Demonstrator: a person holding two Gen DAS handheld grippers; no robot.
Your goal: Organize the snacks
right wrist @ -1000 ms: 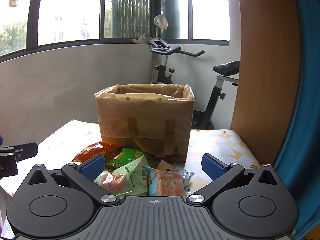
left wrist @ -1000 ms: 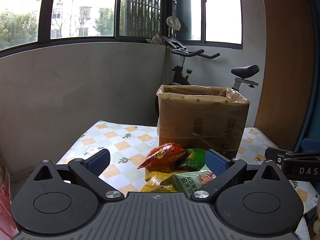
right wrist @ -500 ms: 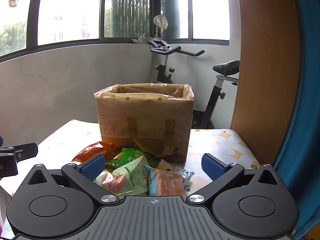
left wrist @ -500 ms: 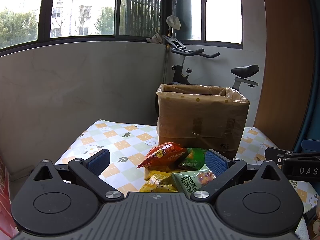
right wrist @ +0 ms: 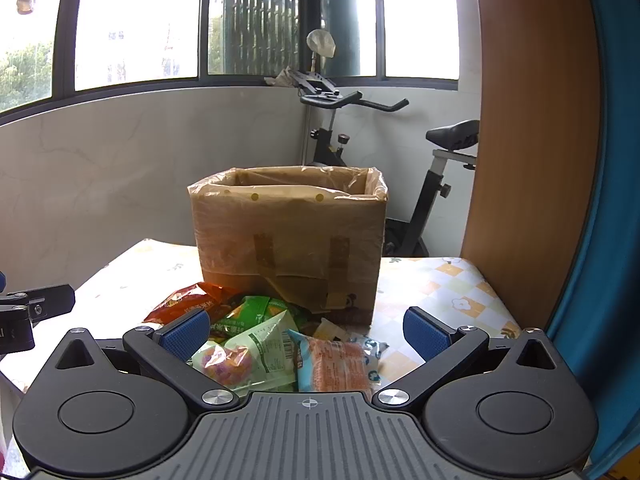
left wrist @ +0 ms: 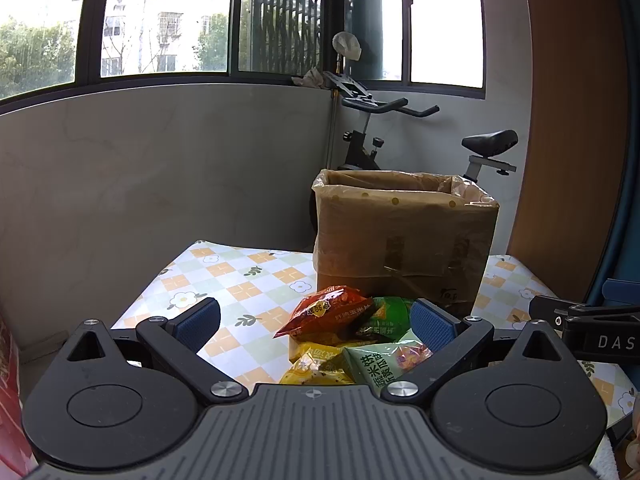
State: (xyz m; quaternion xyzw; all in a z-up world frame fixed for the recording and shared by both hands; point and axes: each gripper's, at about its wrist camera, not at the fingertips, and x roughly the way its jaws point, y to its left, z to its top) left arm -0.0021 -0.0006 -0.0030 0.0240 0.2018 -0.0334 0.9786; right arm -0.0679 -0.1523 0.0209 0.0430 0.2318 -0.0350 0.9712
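A pile of snack packets lies on the checked tablecloth (left wrist: 240, 280) in front of an open cardboard box (left wrist: 404, 236) lined with plastic. The left wrist view shows a red-orange packet (left wrist: 328, 312), a dark green one (left wrist: 388, 314), a yellow one (left wrist: 316, 364) and a pale green one (left wrist: 384, 364). My left gripper (left wrist: 316, 322) hovers open just short of the pile, holding nothing. In the right wrist view, the box (right wrist: 288, 236) stands behind a pale green packet (right wrist: 256, 348) and a blue-orange packet (right wrist: 336, 364). My right gripper (right wrist: 306, 330) is open and holds nothing.
An exercise bike (left wrist: 400, 132) stands behind the table against the grey wall. A wooden panel (right wrist: 528, 160) and a blue curtain (right wrist: 616, 240) close off the right side. Each gripper's body shows at the edge of the other's view, the left gripper (right wrist: 28, 308) among them.
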